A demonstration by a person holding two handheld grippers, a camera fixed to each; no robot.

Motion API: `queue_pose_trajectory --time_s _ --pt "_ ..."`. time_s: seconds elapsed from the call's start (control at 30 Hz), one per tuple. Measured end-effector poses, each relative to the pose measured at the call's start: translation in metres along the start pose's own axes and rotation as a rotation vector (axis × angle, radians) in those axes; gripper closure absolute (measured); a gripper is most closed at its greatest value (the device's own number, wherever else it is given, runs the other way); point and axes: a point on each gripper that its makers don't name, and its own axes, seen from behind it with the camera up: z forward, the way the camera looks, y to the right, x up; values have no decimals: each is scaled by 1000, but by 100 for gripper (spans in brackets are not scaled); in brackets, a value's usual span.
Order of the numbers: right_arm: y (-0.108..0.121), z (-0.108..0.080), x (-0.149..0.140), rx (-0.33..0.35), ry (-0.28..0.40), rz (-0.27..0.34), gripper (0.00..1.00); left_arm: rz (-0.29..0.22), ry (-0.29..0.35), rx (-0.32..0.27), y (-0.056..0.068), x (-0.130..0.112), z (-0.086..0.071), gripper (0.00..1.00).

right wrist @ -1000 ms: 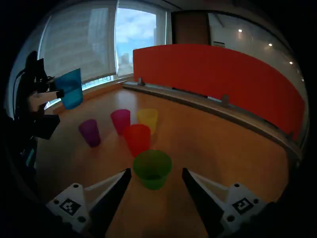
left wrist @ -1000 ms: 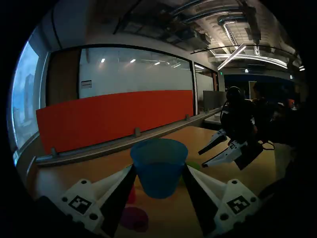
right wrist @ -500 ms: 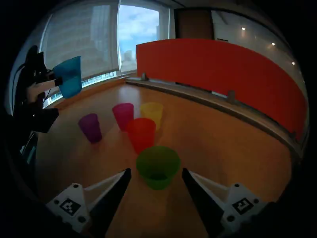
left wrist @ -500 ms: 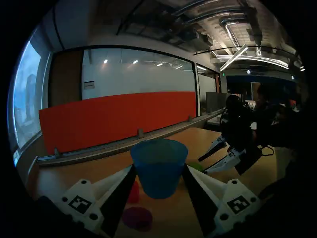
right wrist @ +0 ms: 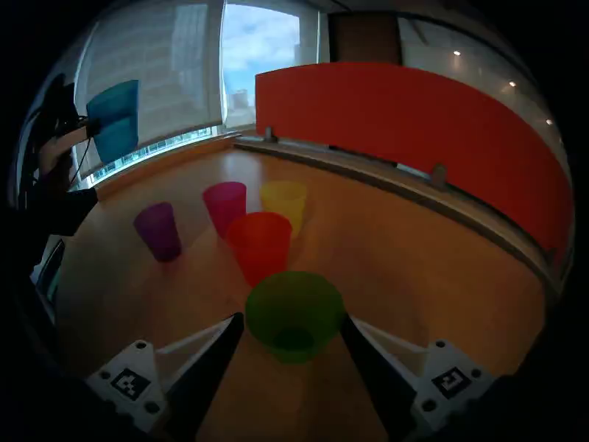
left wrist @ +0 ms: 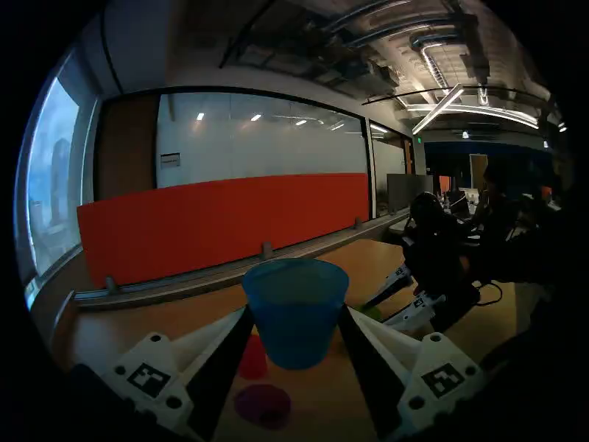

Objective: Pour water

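My left gripper (left wrist: 294, 311) pinches the blue cup (left wrist: 296, 328), raised above the desk (right wrist: 427, 250) — my right gripper (right wrist: 293, 318) is spread either side of the green cup (right wrist: 294, 306) standing on it, contact unclear.

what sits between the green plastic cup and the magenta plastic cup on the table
The translucent red-orange plastic cup stands between the green plastic cup and the magenta plastic cup, as the right gripper view shows.

green cup (right wrist: 294, 315) fills the right gripper's (right wrist: 291, 328) gap. red cup (right wrist: 258, 245) blocks 12 o'clock, pink cup (right wrist: 224, 207) and yellow cup (right wrist: 283, 205) just behind; purple cup (right wrist: 157, 230) at 10 o'clock, blue cup (right wrist: 114, 121) aloft beyond it. table (right wrist: 412, 250) lies free toward 2 o'clock.
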Motion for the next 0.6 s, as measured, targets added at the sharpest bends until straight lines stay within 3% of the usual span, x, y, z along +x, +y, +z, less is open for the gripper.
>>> queue_pose_trajectory --time_s 0.37,0.6 --pt "6 18 -5 -15 -14 -4 0 -4 -3 12 -9 -3 -3 19" --pt "5 21 -3 -9 -7 -4 9 -10 -3 22 -15 -5 -5 19"
